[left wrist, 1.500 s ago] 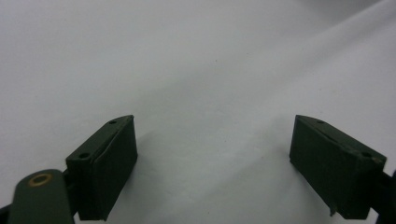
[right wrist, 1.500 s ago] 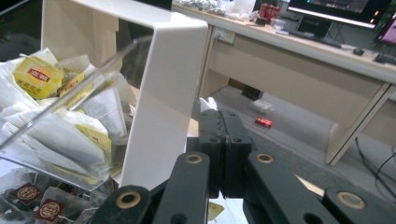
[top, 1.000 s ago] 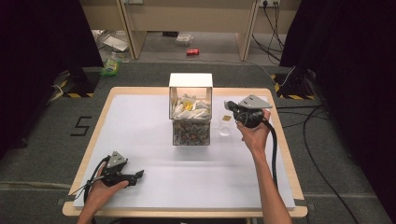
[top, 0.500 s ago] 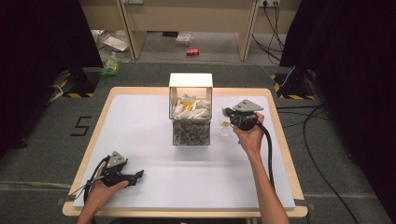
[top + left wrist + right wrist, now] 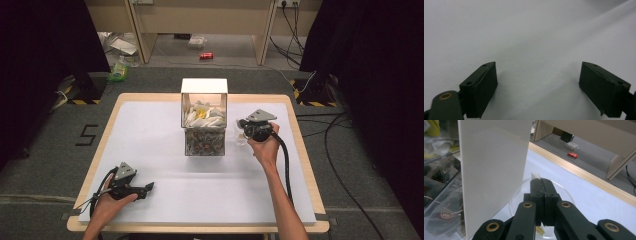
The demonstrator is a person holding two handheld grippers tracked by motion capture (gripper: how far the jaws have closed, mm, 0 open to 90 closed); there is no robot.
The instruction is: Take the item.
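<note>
Right tongs pinching white packet, round clear dish

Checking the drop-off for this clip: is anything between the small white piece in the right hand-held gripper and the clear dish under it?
Nothing visible. The right hand-held gripper is shut on the white piece directly above the clear dish. The white-sided box stands beside the dish, not over it.

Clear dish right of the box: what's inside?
Inside the clear dish, the right hand-held gripper pinches a small white packet. Its closed jaws cover the dish's middle; a yellowish scrap peeks below.
</note>
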